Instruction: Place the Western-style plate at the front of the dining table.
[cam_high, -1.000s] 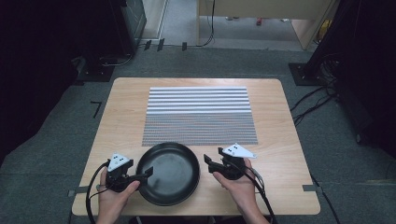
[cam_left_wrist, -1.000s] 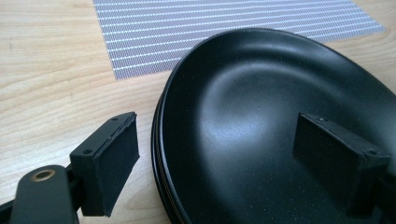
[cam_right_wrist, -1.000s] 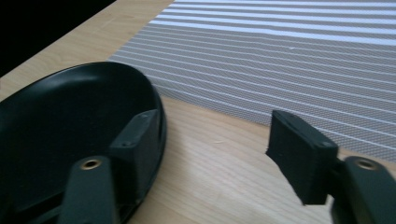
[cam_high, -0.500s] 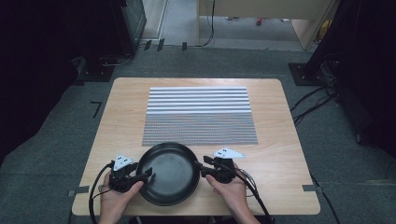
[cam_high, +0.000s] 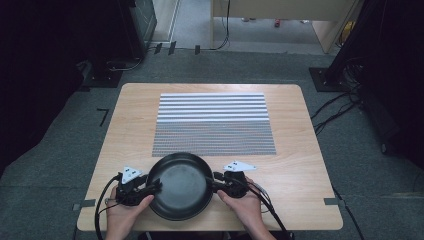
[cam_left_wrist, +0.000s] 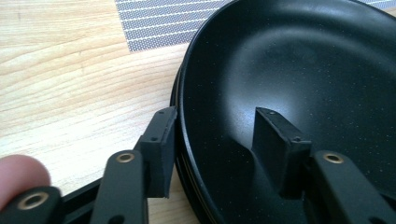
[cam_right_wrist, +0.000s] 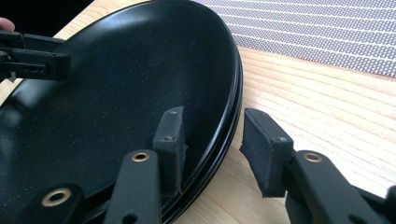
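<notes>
pan: black pan (cam_high: 180, 186) on the surface (cam_high: 300, 165), near edge, just below the mat (cam_high: 214, 123), between my two sets of jaws

left jaws: my left jaws (cam_left_wrist: 212, 140) straddle the pan's left rim, one jaw outside, one inside the bowl; they have just been closing; outer pad looks against the rim, inner pad has a gap to the wall, so not pinching yet

right jaws: my right jaws (cam_right_wrist: 212, 149) straddle the pan's right rim, one jaw inside, one outside; also just been closing; outer pad stands apart from the rim, so spread, no pinch

left hand: at pan's left in the high view (cam_high: 131, 187), fingertip (cam_left_wrist: 21, 175) visible at the corner of the left gripper view

right hand: at pan's right in the high view (cam_high: 235, 186)

pan pose: flat on the surface, rim shows stacked edges; cannot tell if more than one pan

mat: striped, grey and white, flat, mid-surface
</notes>
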